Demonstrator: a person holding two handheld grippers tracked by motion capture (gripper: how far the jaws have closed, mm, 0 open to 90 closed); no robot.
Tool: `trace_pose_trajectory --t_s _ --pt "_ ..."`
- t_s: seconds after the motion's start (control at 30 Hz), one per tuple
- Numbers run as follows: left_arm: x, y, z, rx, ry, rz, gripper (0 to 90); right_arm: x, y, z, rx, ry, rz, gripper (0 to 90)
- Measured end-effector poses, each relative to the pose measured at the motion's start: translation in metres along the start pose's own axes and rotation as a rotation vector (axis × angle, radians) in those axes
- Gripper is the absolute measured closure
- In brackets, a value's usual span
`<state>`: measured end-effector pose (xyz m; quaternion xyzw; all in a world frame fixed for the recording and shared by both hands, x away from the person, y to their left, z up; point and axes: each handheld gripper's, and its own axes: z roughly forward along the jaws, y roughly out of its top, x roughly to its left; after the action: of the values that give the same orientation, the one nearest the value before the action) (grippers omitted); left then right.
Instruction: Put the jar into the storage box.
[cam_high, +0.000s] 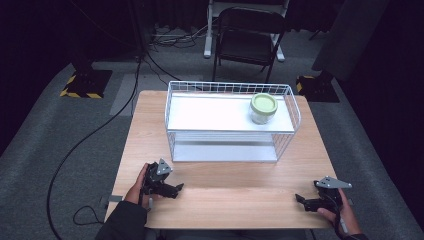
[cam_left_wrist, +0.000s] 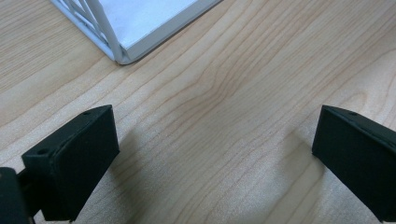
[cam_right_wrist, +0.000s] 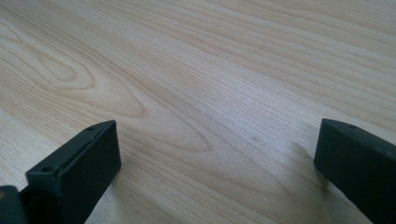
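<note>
A clear jar with a pale green lid (cam_high: 263, 107) stands on the upper shelf of a white wire rack (cam_high: 230, 87), toward its right end. My left gripper (cam_high: 177, 190) rests on the wooden table (cam_high: 240, 175) near the front left, a hand around it, its jaws wide apart over bare wood (cam_left_wrist: 215, 154). At the front right my right gripper (cam_high: 300, 200) lies low on the table, also open with nothing between its fingers (cam_right_wrist: 219, 158). A corner of the rack's base (cam_left_wrist: 122, 51) appears at the top left of the left gripper view.
The rack takes up the far half of the table and has a lower shelf (cam_high: 225, 150). Beyond the table stand a black folding chair (cam_high: 250, 35) and stand bases with yellow-black tape (cam_high: 82, 82). Cables (cam_high: 100, 125) trail over the grey floor.
</note>
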<state>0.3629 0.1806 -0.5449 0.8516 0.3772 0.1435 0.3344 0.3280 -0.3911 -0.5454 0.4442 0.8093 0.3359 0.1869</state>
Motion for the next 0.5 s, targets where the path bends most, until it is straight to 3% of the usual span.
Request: trace_pose_trajectory --t_s 0.5 --pt "-0.0006 -0.001 -0.0006 -0.002 0.0 -0.003 0.4 0.0001 0.0002 0.0003 0.001 -0.001 0.002 0.3"
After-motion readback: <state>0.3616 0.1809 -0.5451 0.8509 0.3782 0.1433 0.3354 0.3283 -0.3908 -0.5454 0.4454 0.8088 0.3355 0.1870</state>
